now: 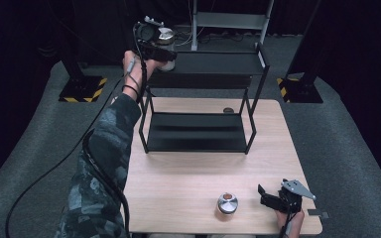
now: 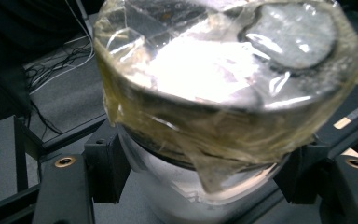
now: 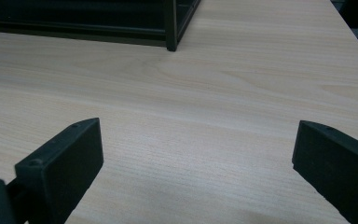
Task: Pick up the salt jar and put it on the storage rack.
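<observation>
My left gripper (image 1: 162,53) clamps a tape-wrapped metal jar (image 2: 223,93) below its lid, held over the rack's (image 1: 203,99) top shelf. It looks rigid, smooth, likely slippery; the body gives better purchase than the crinkled tape. My right gripper (image 1: 268,197) rests on the surface (image 1: 178,188), jaws apart.

No text, label, brand or number can be read in any of the views. The only sign-like markings are yellow-and-black hazard stripes on the two stand bases (image 1: 82,90) on the floor beyond the worktop, and they carry no lettering.
</observation>
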`<state>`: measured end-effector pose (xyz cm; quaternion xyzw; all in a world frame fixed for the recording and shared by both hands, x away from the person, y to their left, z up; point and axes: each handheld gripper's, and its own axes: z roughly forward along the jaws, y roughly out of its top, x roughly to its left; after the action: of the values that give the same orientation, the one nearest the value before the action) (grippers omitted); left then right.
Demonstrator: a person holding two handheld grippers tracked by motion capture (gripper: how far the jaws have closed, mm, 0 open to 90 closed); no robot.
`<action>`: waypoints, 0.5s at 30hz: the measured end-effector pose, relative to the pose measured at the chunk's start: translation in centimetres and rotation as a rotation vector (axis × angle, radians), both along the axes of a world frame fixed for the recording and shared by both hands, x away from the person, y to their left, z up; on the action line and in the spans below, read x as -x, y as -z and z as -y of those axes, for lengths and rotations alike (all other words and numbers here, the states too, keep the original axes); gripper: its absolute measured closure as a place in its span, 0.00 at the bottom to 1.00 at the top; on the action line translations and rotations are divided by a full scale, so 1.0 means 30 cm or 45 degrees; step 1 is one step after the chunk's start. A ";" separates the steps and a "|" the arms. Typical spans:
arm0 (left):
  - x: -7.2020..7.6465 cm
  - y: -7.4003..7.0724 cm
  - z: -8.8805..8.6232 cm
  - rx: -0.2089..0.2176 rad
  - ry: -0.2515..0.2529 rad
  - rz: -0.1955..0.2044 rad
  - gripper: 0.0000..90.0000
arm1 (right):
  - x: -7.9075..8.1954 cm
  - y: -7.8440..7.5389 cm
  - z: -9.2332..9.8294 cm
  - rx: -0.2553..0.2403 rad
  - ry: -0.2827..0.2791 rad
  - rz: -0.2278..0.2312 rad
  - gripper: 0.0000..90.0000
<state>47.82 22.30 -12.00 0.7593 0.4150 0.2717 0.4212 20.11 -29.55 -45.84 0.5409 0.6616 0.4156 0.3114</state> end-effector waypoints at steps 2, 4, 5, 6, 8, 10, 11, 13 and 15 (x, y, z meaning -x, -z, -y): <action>-0.003 0.005 0.001 0.007 -0.006 0.000 0.34 | 0.000 0.000 0.000 0.000 0.000 0.000 0.01; -0.006 0.008 0.002 0.011 -0.010 -0.003 0.34 | 0.000 0.000 0.000 0.000 -0.001 0.000 0.01; -0.008 0.009 0.003 0.010 -0.011 -0.007 0.34 | 0.000 0.000 0.001 -0.001 -0.001 0.000 0.01; -0.010 0.009 0.003 0.006 -0.010 -0.008 0.34 | 0.000 0.000 0.001 -0.002 -0.001 0.000 0.01; -0.012 0.014 0.003 0.014 -0.017 -0.010 0.34 | 0.001 0.001 0.001 -0.002 0.000 0.002 0.01; -0.014 0.017 0.000 0.021 -0.019 -0.010 0.34 | 0.001 0.001 0.001 -0.002 0.000 0.002 0.01; -0.014 0.020 0.000 0.028 -0.023 -0.009 0.34 | 0.001 0.001 0.001 -0.001 0.000 0.002 0.01; -0.015 0.022 0.001 0.026 -0.024 -0.004 0.34 | 0.001 0.001 0.000 -0.001 0.000 0.002 0.01; -0.016 0.028 0.000 0.040 -0.027 -0.002 0.34 | 0.001 0.001 0.000 -0.002 0.001 0.002 0.01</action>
<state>48.29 22.30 -12.85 0.7484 0.4277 0.2691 0.4296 20.08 -29.57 -45.86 0.5411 0.6610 0.4163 0.3115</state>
